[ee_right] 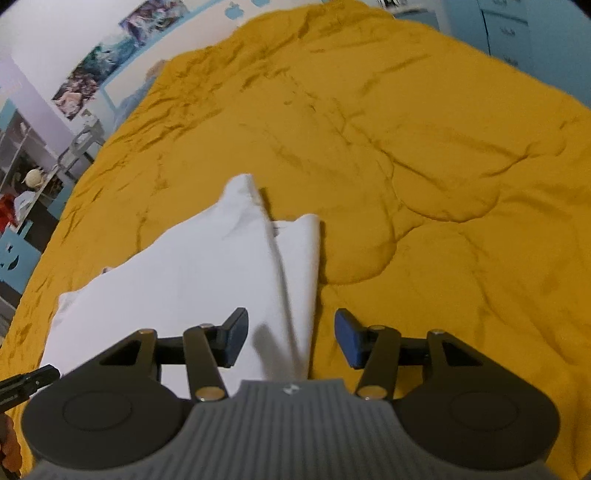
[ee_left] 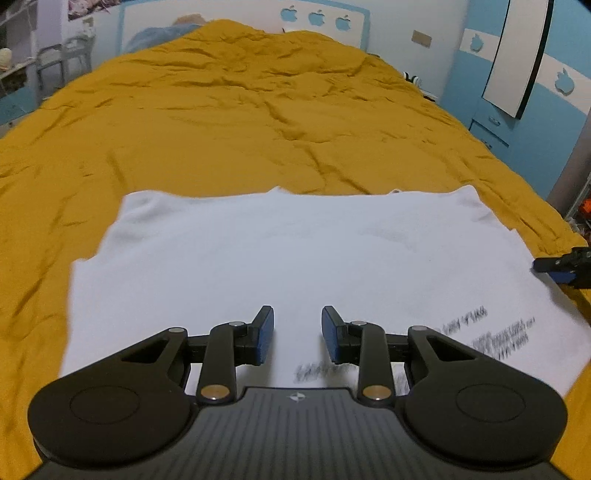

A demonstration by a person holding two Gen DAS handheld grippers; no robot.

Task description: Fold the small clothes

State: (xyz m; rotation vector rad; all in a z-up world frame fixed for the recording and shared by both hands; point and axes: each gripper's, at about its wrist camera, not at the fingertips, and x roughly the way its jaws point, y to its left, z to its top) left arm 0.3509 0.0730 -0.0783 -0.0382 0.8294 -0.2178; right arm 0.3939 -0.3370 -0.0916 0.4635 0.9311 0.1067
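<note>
Hovering low over the white garment (ee_left: 280, 254), the left hand-held gripper (ee_left: 297, 334) has its blue pads apart w/ nothing between them, only white cloth under. Blurred grey print (ee_left: 491, 339) is on the cloth near its right pad. At the right edge of this view, the tip of the right hand-held gripper (ee_left: 565, 267) shows beside the garment border.

In the right wrist view, the right hand-held gripper (ee_right: 291, 338) is open wide; a raised fold of the garment (ee_right: 207, 266) runs btw. the jaws, but the pads are not pressing on it. The garment lies spread on the near part of the bed, on the yellow blanket (ee_left: 229, 110), which is wrinkled. Farther, a blue wall w/ white apple shapes (ee_left: 316, 17) and a shelf (ee_right: 26, 166).
</note>
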